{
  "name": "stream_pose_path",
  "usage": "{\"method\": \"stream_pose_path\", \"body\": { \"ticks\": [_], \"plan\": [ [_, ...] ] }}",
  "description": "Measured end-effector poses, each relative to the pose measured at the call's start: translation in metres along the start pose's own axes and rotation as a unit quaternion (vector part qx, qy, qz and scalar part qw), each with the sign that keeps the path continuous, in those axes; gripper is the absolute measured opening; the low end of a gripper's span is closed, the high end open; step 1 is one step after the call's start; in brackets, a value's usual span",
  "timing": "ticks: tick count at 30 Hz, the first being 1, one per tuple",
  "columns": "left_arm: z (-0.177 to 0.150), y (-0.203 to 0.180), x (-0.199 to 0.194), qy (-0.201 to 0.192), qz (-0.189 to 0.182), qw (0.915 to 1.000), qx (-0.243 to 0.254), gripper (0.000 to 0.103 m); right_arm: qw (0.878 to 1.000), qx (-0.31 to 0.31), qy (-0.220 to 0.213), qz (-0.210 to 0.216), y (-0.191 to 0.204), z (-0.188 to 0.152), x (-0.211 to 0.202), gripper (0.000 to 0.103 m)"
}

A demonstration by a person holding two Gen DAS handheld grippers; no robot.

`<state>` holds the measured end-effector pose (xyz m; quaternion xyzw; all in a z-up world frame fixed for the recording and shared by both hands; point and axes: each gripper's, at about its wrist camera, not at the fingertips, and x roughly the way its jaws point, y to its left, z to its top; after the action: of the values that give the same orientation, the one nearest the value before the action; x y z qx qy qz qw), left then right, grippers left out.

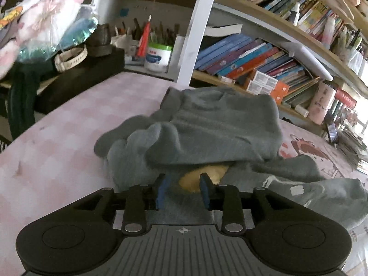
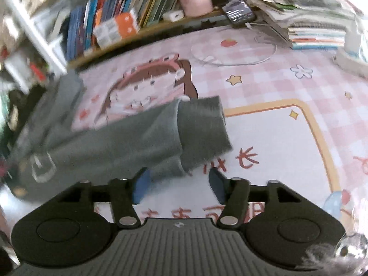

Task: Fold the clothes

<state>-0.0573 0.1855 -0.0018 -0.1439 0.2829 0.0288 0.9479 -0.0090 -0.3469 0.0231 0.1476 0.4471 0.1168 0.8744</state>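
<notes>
A grey sweatshirt (image 1: 214,126) lies bunched on the pink checked desk mat (image 1: 57,142), its upper part folded over, with a yellow patch (image 1: 204,177) showing under the fold. My left gripper (image 1: 184,189) is open just above the garment's near edge, with grey cloth beneath its blue pads (image 1: 161,192). In the right wrist view a grey sleeve (image 2: 128,138) with its ribbed cuff (image 2: 204,126) stretches across the cartoon-printed mat (image 2: 276,138). My right gripper (image 2: 178,185) is open, empty, just short of the cuff. This view is motion-blurred.
Shelves of books (image 1: 253,62) run along the back edge. A white post (image 1: 197,30), a white tub of brushes (image 1: 158,57) and a dark box (image 1: 80,80) with a watch stand at the left. A phone (image 2: 239,11) and stacked papers (image 2: 317,34) lie at the right.
</notes>
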Motion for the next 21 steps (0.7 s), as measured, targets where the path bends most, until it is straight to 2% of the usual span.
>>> {"method": "stream_pose_path", "body": {
  "ticks": [5,6,7,8,10,12,13,14,17,18,20,21],
  "plan": [
    [-0.003,0.002,0.000,0.000,-0.007,1.0000,-0.002,0.037,0.997,0.077,0.004,0.021,-0.017,0.011,0.017,0.053],
    [-0.003,0.001,0.000,0.000,-0.008,1.0000,0.000,0.040,0.995,0.093,0.004,0.022,-0.021,0.013,0.021,0.042],
    [-0.002,0.000,0.001,0.001,-0.009,1.0000,0.002,0.041,0.994,0.108,0.004,0.023,-0.024,0.015,0.026,0.020],
    [-0.002,0.000,0.002,0.002,-0.010,0.9999,0.003,0.044,0.993,0.114,0.006,0.025,-0.026,0.020,0.031,0.014],
    [0.000,-0.002,0.003,0.005,-0.009,0.9999,0.006,0.046,0.995,0.089,-0.012,0.035,-0.014,0.033,0.028,0.009],
    [0.001,-0.004,0.003,0.009,-0.005,0.9999,0.007,0.047,0.991,0.021,-0.089,0.102,0.015,0.048,-0.008,0.006],
    [0.000,-0.004,0.001,0.008,-0.004,0.9999,0.007,0.048,0.982,-0.004,-0.127,0.141,0.025,0.051,-0.030,0.006],
    [-0.001,-0.005,-0.001,0.008,-0.002,0.9999,0.007,0.049,0.968,-0.032,-0.172,0.181,0.033,0.051,-0.058,0.006],
    [-0.003,-0.004,-0.005,0.006,-0.001,1.0000,0.002,0.051,0.959,-0.089,-0.219,0.154,0.041,0.042,-0.097,0.006],
    [-0.004,-0.003,-0.005,0.005,-0.001,1.0000,0.001,0.052,0.969,-0.086,-0.198,0.119,0.034,0.037,-0.091,0.006],
    [-0.003,-0.002,-0.005,0.006,-0.005,1.0000,0.000,0.052,0.991,-0.055,-0.113,0.039,0.008,0.028,-0.058,0.006],
    [-0.002,-0.002,-0.006,0.006,-0.007,1.0000,0.000,0.052,0.997,-0.028,-0.067,0.015,-0.008,0.020,-0.041,0.006]
  ]
}}
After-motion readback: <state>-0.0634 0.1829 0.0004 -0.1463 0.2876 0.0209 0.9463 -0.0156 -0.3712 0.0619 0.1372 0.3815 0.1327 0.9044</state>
